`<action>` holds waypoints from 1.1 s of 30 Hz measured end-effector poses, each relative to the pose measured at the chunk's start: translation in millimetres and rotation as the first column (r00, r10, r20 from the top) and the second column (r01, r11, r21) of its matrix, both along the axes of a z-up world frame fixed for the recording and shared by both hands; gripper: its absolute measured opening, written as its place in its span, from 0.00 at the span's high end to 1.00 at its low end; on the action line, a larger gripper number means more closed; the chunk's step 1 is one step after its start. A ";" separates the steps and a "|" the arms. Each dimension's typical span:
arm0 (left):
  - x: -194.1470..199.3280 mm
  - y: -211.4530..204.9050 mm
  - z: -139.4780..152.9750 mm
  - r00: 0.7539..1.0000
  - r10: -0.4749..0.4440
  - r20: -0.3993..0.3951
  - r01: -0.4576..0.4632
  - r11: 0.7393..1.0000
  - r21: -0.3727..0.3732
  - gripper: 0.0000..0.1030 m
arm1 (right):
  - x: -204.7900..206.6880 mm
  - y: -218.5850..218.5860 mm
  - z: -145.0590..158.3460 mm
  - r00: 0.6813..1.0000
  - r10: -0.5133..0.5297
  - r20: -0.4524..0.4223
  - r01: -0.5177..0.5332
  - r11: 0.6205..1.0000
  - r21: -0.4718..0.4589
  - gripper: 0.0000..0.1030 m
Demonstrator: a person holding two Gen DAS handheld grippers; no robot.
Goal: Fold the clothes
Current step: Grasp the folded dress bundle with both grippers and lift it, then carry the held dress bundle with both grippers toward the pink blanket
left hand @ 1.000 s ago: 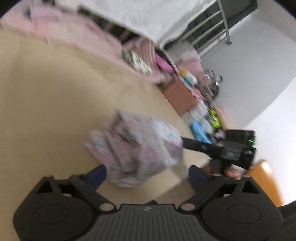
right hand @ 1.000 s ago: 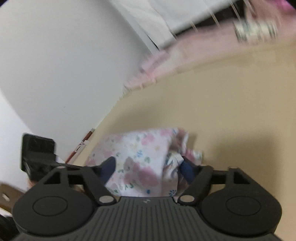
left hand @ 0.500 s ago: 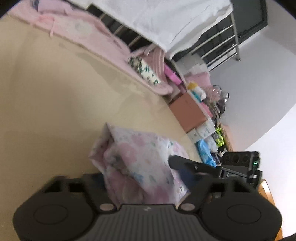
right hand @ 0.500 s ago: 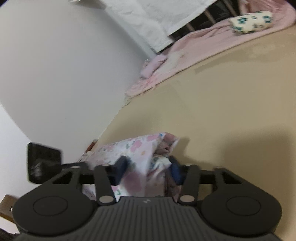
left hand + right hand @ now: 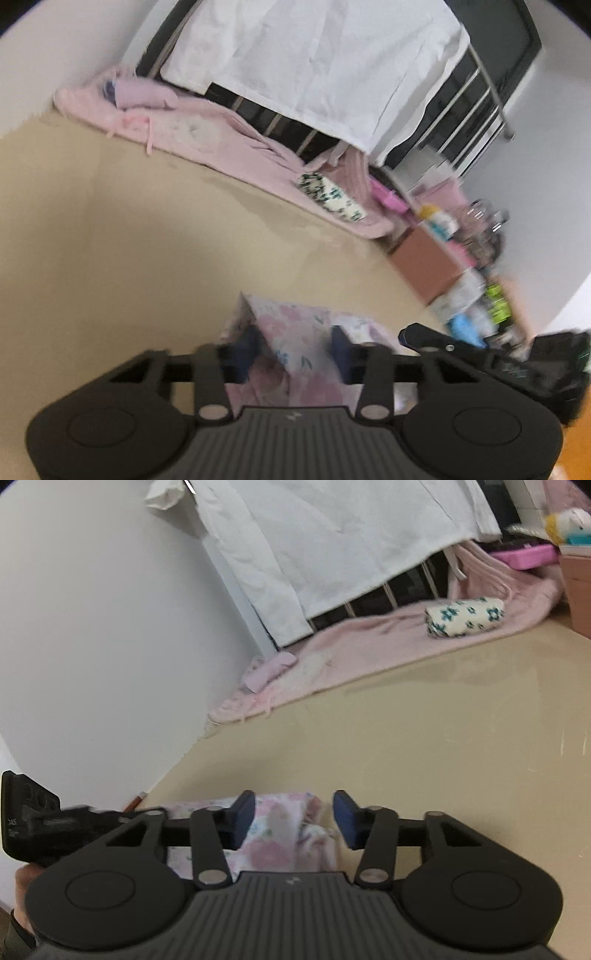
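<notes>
A folded pink floral garment (image 5: pixel 295 339) lies on the tan floor, close in front of both grippers; it also shows in the right wrist view (image 5: pixel 280 830). My left gripper (image 5: pixel 293 350) has its jaws apart with the cloth bundle between the blue pads. My right gripper (image 5: pixel 293 821) also has its jaws apart around the bundle's edge, the right pad clear of the cloth. The right gripper's finger (image 5: pixel 436 338) shows beside the garment in the left wrist view. The left gripper's body (image 5: pixel 33 819) shows at left in the right view.
A pink blanket (image 5: pixel 369 642) lies along the far edge of the floor with a folded green-flowered cloth (image 5: pixel 463 616) on it. A white sheet (image 5: pixel 314 62) hangs over a metal bed frame. A brown box (image 5: pixel 424 266) and clutter stand at right.
Both grippers moved down and closer over the floral garment and tilted up, so more of the room shows. Their jaws narrowed around the bundle.
</notes>
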State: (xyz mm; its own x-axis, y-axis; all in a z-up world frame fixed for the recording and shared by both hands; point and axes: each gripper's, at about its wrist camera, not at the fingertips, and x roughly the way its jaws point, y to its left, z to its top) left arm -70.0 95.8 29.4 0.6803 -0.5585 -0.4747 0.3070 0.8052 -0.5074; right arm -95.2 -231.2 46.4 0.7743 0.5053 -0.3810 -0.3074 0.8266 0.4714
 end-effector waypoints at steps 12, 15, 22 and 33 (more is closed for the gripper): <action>-41.4 -10.0 14.9 0.978 0.076 0.196 -0.087 0.995 0.047 0.42 | -20.9 7.4 -3.4 0.994 -0.031 0.108 0.033 0.999 -0.012 0.77; -67.8 -34.2 24.8 0.947 0.037 0.320 -0.070 0.993 0.092 0.44 | -25.4 23.2 1.4 0.981 0.099 0.165 -0.089 0.994 -0.069 0.78; -81.6 -60.8 -28.4 0.962 0.070 0.263 -0.137 0.960 0.246 0.69 | -15.4 54.4 -19.8 0.990 0.138 0.027 -0.130 0.973 -0.188 0.79; -81.7 -47.2 -14.4 0.962 0.110 0.251 -0.163 0.966 0.202 0.22 | -17.5 11.8 -12.0 0.997 -0.076 0.014 0.076 0.996 -0.035 0.27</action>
